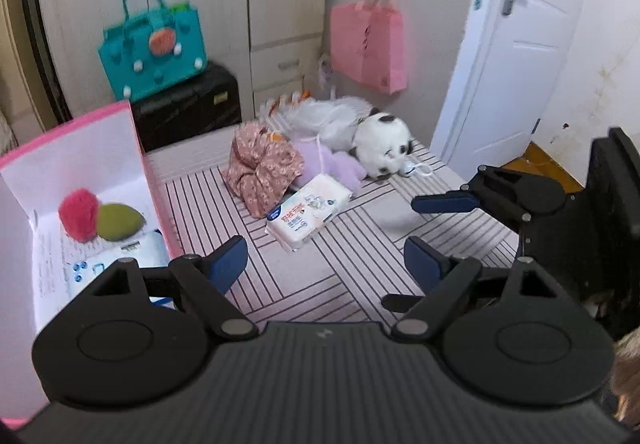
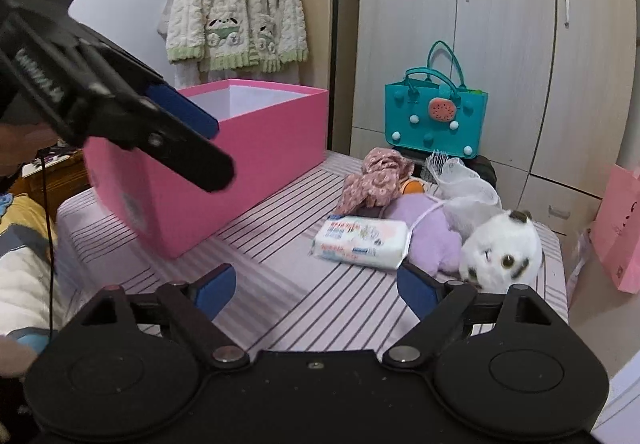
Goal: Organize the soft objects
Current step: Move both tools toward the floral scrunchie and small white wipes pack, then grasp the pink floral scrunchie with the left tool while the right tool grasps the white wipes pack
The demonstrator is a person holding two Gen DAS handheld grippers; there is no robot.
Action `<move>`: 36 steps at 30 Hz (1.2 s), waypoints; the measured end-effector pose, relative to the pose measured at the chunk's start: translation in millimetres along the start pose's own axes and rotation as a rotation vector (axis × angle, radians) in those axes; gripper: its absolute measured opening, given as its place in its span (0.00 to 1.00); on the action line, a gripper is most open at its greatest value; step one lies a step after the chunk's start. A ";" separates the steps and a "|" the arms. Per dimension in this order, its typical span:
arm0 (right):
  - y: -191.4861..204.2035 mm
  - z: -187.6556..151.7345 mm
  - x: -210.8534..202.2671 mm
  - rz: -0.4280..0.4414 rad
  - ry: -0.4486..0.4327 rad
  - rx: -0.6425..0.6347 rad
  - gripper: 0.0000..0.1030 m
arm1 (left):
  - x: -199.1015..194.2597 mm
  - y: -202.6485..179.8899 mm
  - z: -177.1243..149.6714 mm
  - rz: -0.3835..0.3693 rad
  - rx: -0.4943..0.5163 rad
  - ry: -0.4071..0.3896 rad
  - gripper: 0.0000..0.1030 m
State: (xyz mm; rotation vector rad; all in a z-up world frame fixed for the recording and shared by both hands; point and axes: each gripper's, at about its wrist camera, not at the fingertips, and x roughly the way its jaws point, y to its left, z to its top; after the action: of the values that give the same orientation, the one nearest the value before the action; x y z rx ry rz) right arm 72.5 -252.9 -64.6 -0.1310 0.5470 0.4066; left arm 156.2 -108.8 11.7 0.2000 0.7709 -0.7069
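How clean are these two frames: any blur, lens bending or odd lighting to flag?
Left wrist view: fisheye bows the white door and wardrobe, and the teal bag is smeared by motion blur. Right wrist view: the plush cat and wipes pack are slightly blurred, and the wardrobe curves. Both show soft, even daylight without glare.

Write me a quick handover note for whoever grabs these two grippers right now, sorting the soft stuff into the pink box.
Left gripper: open, empty, near the pink box.
Right gripper: open, empty, facing the pile.
Done: red sponge, green sponge and a wipes pack lie in the box.
Left on the striped bed: tissue pack, floral cloth, purple plush, white spotted plush, white mesh bag.
Suggested next: the tissue pack, nearest both grippers.
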 end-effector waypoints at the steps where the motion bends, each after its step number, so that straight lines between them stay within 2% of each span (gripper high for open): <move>1: -1.0 1.4 4.8 -0.002 -0.001 -0.005 0.89 | 7.8 2.1 4.3 0.006 -0.007 0.014 0.83; 5: -7.5 5.3 24.6 0.000 0.001 -0.005 0.90 | 30.3 3.7 9.6 0.074 -0.037 -0.011 0.83; 9: -16.4 7.8 39.0 0.010 0.011 -0.008 0.91 | 46.3 5.9 7.7 0.088 -0.131 -0.034 0.83; 11: -20.6 8.5 47.0 -0.004 0.019 -0.020 0.91 | 51.3 -1.9 6.5 0.136 -0.119 -0.075 0.82; 15: -24.8 4.3 56.6 -0.032 0.039 -0.035 0.92 | 66.7 -2.6 12.7 0.108 -0.175 -0.071 0.79; 16: -26.2 2.2 57.2 -0.033 0.042 -0.029 0.92 | 71.1 -3.9 14.7 0.110 -0.168 -0.075 0.78; 19: -32.0 -1.8 56.3 -0.031 0.044 0.003 0.91 | 84.0 -10.9 19.4 0.199 -0.108 -0.119 0.73; 21: -34.0 -2.2 55.8 -0.036 0.042 0.010 0.91 | 92.0 -10.7 22.6 0.239 -0.091 -0.136 0.66; 24: -34.5 -0.9 57.7 -0.040 0.044 -0.003 0.91 | 100.1 -0.4 26.6 0.196 -0.151 -0.141 0.64; 28: -35.4 2.0 67.0 -0.029 0.053 0.009 0.92 | 113.1 17.1 27.1 0.140 -0.283 -0.113 0.59; 34: -31.8 1.5 79.9 -0.034 0.061 0.024 0.92 | 121.9 17.0 26.4 0.221 -0.263 -0.160 0.59; 36: -31.0 2.1 84.4 -0.047 0.069 0.024 0.92 | 123.5 20.6 26.9 0.232 -0.273 -0.161 0.54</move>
State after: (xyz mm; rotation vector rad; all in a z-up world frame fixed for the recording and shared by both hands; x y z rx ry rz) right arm 151.8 -252.0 -107.1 -0.1346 0.6156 0.3505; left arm 247.0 -167.4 -57.1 -0.0165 0.6690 -0.3874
